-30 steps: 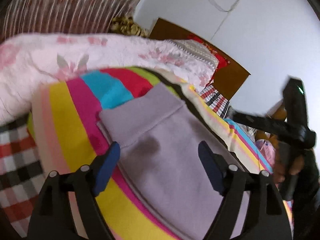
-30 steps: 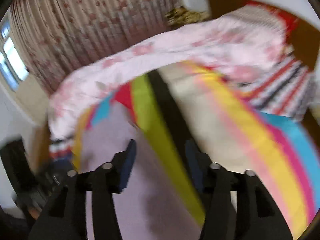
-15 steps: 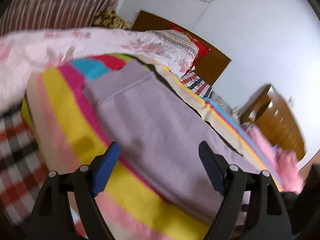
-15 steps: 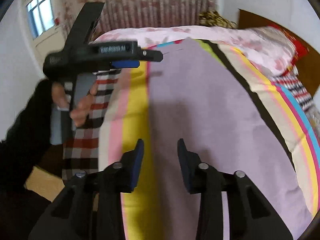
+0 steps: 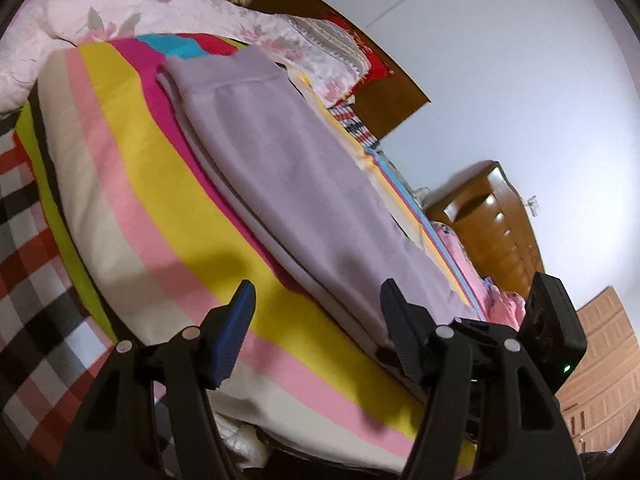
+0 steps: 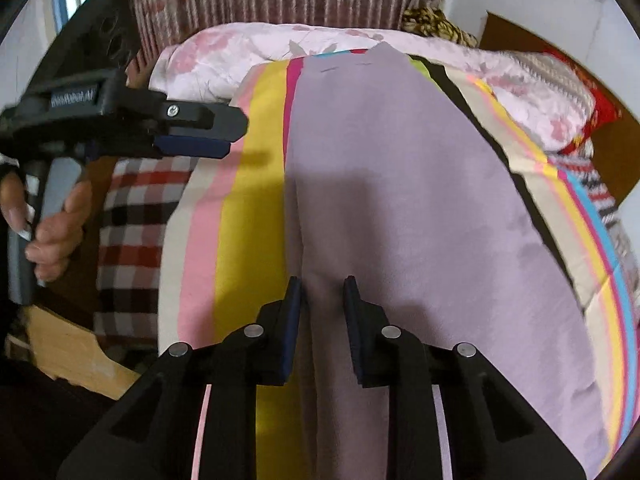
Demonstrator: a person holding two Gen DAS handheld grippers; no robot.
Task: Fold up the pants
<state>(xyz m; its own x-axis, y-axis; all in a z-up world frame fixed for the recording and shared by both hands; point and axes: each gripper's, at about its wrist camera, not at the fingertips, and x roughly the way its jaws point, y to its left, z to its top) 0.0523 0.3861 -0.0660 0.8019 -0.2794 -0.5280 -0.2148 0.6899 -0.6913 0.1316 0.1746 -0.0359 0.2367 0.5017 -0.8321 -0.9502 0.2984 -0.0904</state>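
Leftmost in the right wrist view, the left gripper sits at upper left, held in a hand; its jaws gape wide in its own view, holding nothing, above the yellow band of the striped sheet. Centre frame, the lilac pants lie flat along the sheet, waistband at top. Lower centre, the right gripper is partly open, fingers straddling the pants' left edge, not clamped. Upper right: pink floral quilt.
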